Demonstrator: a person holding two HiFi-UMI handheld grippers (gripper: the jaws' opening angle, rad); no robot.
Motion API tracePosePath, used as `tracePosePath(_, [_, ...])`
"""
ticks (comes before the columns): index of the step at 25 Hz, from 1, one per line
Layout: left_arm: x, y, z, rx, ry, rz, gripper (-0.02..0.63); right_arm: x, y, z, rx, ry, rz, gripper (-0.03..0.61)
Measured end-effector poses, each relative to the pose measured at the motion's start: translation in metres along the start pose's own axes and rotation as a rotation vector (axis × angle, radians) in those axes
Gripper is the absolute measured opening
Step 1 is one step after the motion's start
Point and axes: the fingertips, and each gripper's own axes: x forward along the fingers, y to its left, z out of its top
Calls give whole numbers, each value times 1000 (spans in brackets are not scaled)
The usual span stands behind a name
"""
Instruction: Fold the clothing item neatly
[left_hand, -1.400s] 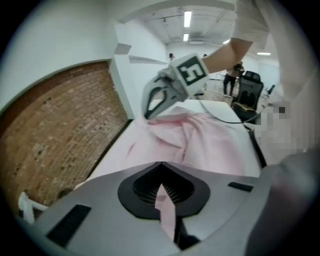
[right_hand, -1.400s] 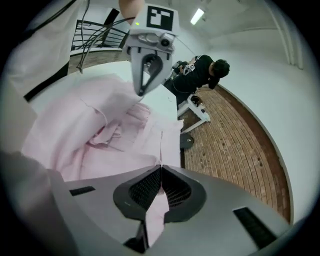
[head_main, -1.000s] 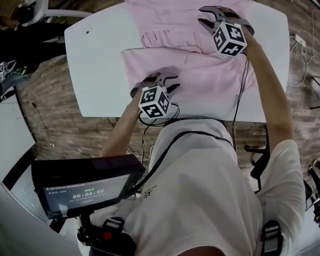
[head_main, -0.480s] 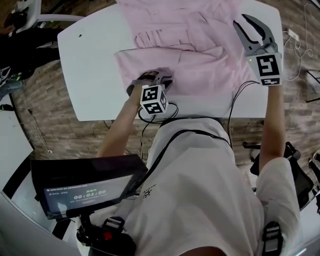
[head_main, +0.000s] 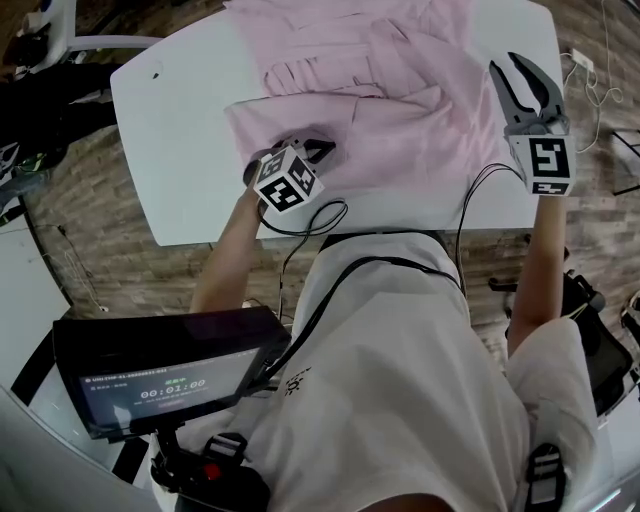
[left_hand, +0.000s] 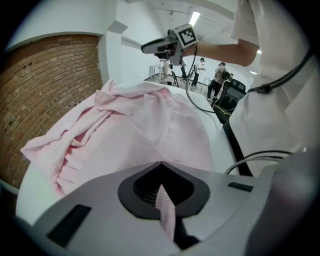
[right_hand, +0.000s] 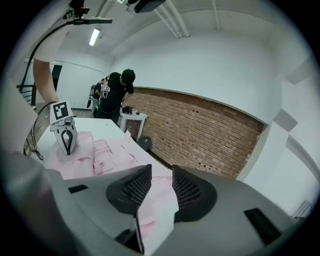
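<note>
While the left tool (head_main: 315, 150) bears down on the near left corner of the pink garment (head_main: 400, 130), close to the near edge of the white desk (head_main: 180, 110), the right tool (head_main: 518, 80) hangs raised by the desk's right edge, apart from the cloth. From the head view the garment covers the middle and far side of the desk, rumpled into pleats toward the far edge, with a flatter folded panel toward the near edge.

Only the left gripper view shows what the left tool (left_hand: 161, 167) is doing: its jaws have just been closing and now meet on a thin fold of the garment (left_hand: 140, 125), a sliver of pink pinched between the pads. That view also catches the right tool (left_hand: 150, 47) high in the air beyond the cloth, a bare strip of desk (left_hand: 217, 150) along the garment's right side, and a brick wall (left_hand: 50, 90).

In the right gripper view the right tool (right_hand: 161, 185) has its jaws standing well apart with nothing gripped; pink cloth and white desk lie beyond the gap. Farther off it shows the left tool (right_hand: 67, 145) pointing down onto the garment (right_hand: 100, 155), and a person in dark clothes (right_hand: 117, 95) bent over by the brick wall.
</note>
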Motion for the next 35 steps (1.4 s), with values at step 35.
tracePosePath(35, [-31,33,18,-10,3,-19,25,-15,15,-7,-6,26,-3,130])
